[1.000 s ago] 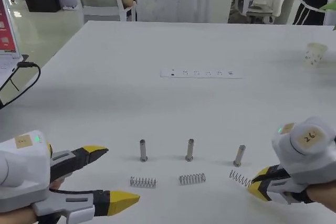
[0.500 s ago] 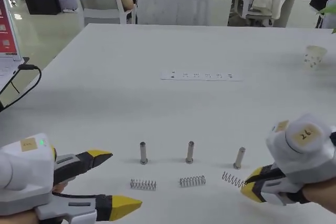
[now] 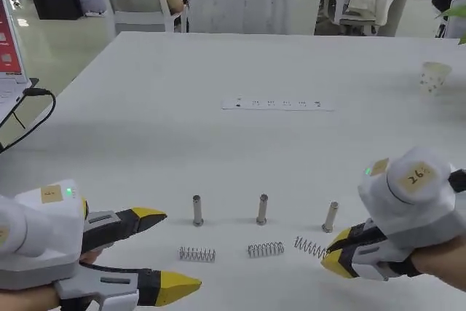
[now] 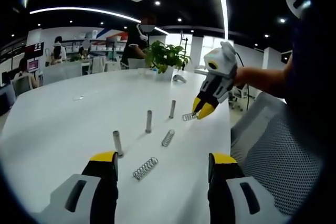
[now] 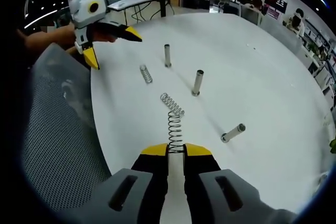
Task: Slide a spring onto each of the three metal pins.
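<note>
White table: three upright pins, two loose springs, power strip, paper cup

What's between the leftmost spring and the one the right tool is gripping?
The middle spring, flat on the table in front of the middle pin, apart from the held spring. Head view shows it.

Black left claw and right claw, both yellow-tipped; silver-grey pins and springs; plain white table.

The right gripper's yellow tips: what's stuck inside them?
One end of a spring is pinched inside the right gripper. The rest pokes out over the table; the pinched end is hidden.
</note>
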`<state>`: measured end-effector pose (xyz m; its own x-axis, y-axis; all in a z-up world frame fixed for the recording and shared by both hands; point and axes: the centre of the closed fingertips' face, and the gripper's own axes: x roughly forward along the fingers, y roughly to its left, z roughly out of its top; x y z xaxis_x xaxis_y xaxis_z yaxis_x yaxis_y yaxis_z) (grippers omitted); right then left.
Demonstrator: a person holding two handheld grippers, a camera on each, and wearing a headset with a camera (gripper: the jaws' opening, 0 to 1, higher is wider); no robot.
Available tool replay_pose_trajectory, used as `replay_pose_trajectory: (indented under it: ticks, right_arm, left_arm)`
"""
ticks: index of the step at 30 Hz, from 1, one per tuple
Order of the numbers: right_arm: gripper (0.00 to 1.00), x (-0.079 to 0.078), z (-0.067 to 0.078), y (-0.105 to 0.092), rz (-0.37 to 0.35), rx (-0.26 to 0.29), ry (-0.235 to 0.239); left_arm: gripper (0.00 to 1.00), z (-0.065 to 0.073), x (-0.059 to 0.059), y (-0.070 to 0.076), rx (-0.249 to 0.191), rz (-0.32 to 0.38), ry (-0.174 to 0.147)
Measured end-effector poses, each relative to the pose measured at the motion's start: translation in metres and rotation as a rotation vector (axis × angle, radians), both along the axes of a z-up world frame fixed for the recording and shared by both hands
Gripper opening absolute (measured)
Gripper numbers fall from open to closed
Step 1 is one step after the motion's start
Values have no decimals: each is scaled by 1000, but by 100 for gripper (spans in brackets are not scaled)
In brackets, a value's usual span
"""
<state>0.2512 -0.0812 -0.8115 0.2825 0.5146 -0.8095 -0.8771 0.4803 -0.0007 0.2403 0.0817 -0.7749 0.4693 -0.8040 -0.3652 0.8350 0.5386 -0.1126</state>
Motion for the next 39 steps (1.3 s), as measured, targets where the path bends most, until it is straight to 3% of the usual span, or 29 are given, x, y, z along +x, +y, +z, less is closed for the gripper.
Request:
replay_pose_trajectory:
  ticks: [39]
  right_arm:
    - [8,-15,29,42,178,2,-32]
  left_arm:
    - [58,12,-4,-43,29,-182,-20]
